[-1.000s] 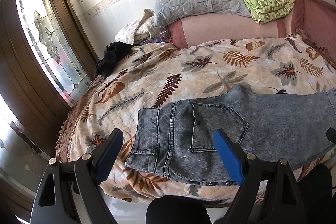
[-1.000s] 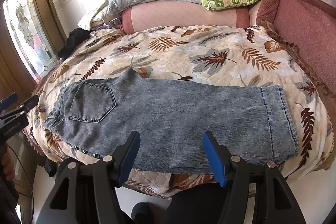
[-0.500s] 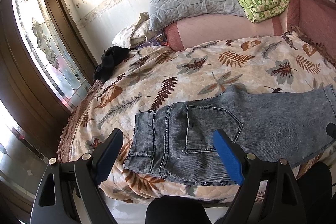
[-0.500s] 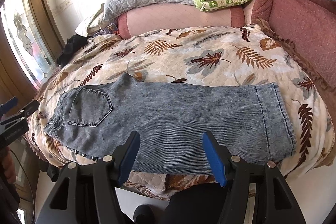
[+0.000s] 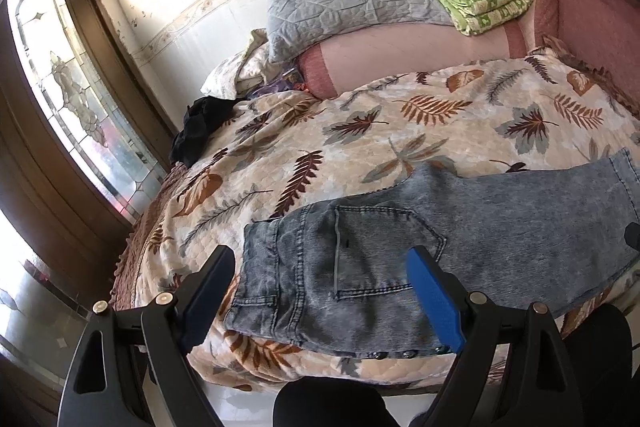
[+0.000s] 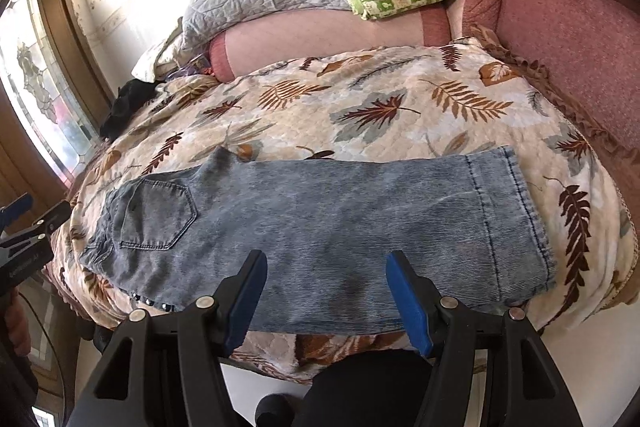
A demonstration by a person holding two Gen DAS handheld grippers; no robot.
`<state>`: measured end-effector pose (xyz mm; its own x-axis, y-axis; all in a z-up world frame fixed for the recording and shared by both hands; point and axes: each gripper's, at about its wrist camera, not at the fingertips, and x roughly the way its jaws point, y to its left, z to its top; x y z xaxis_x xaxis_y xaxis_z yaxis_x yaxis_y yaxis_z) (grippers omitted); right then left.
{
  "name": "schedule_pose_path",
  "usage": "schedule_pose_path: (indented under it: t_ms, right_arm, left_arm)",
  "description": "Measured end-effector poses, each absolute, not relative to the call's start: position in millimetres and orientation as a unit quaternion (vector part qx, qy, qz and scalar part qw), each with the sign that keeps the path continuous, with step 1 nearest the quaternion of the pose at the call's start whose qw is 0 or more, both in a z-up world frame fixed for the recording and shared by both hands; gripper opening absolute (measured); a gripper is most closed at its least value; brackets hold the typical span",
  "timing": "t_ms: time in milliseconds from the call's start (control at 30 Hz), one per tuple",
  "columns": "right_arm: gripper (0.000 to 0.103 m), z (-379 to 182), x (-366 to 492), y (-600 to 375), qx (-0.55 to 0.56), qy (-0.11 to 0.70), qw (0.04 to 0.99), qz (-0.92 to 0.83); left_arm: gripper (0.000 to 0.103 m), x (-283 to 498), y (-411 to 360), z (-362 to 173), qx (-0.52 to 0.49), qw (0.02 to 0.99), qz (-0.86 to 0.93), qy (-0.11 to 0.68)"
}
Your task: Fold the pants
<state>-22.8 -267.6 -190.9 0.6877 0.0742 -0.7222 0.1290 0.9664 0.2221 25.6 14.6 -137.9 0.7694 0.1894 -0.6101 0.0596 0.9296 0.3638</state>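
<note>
The bed (image 6: pixel 400 95) carries the pants (image 6: pixel 340 219) along its near edge, already halved lengthwise, waistband toward the left corner. Both tools, left tool (image 5: pixel 320 291) and right tool (image 6: pixel 324 297), hover spread and empty. Pinch both layers squarely at each end. The pants' underside and near seam stay hidden.

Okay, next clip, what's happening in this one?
A person holds a pair of tongs in each hand over a bed with a leaf-print cover. Grey-blue jeans lie flat along its near edge, already folded leg on leg, waistband on the left, hems on the right. The left tongs hover over the waist end, the right tongs over the legs. Both are open and holding nothing.
</note>
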Motion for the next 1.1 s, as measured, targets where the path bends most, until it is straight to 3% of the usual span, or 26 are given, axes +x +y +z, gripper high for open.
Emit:
schedule_pose_path:
  t_ms: [667, 1100]
  right_arm:
    - [0.066, -204.3, -32.7, -335.7, 0.195, 0.381, 0.902, -0.065]
    - [0.066, -186.3, -37.2, -304.6, 0.184, 0.365, 0.912, -0.039]
  left_arm:
    - [0.088, 30.5, -44.9, -127.9, 0.217, 0.920, -0.013, 0.327]
    - [0.088, 6.8, -30.2, -119.4, 0.206, 0.923, -0.007, 0.326]
